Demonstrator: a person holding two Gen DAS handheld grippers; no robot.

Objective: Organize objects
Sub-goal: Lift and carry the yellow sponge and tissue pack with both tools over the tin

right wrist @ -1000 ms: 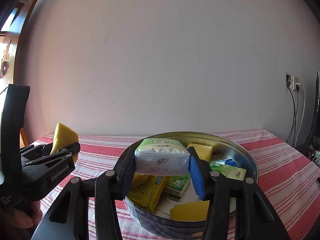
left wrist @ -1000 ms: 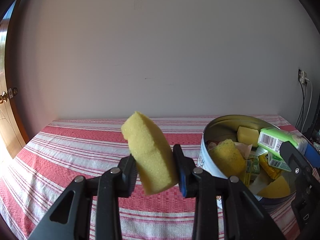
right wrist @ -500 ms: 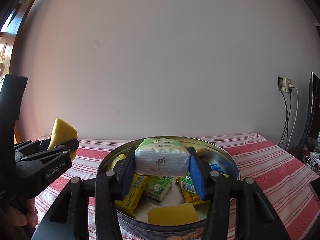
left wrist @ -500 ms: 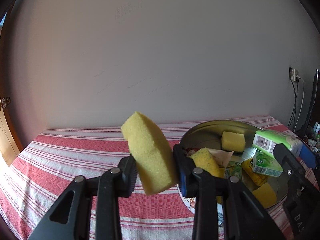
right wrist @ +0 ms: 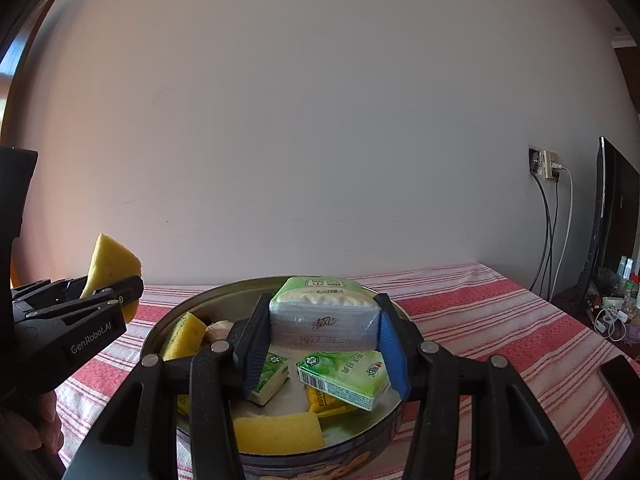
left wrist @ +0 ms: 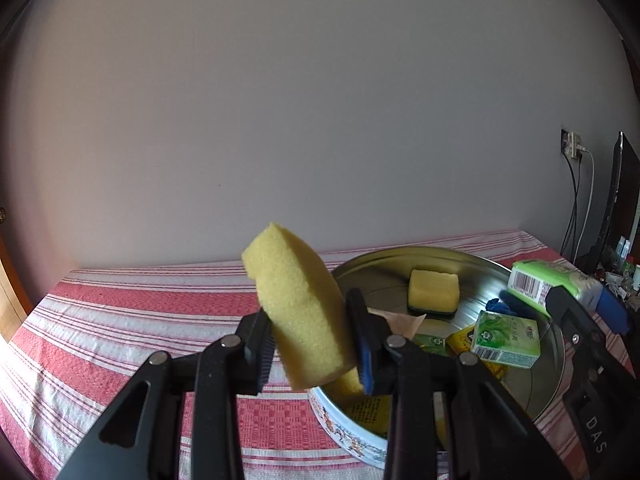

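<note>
Centrally in each wrist view, one item is shown clamped and raised above the striped tablecloth [left wrist: 120,320]. The left gripper [left wrist: 310,340] is seen with its jaws pinching a yellow sponge [left wrist: 298,308], tilted, at lower centre of the left view; the same sponge appears at the left edge of the right view. The right gripper [right wrist: 324,344] is seen with its jaws pressed against the sides of a wrapped tissue pack [right wrist: 325,314], held level over the round metal tin [right wrist: 168,320] at lower centre.

The task is judged to be partly done, although whether items are being gathered into the tin or taken out cannot be told. Inside the tin are seen a second sponge [left wrist: 433,291] near the far wall, a flat sponge [right wrist: 278,434] at the near rim, another sponge [right wrist: 184,336] leaning at the left wall, a green tissue pack [right wrist: 346,378], and yellow packets [right wrist: 326,402]. Both held items are not yet set down.

At the right edge of both views, a wall socket [right wrist: 546,159] with hanging cables, a dark screen [right wrist: 612,216] and small clutter are noted, well apart from the work. The tin's crowded floor is judged the main obstacle to any placement.
</note>
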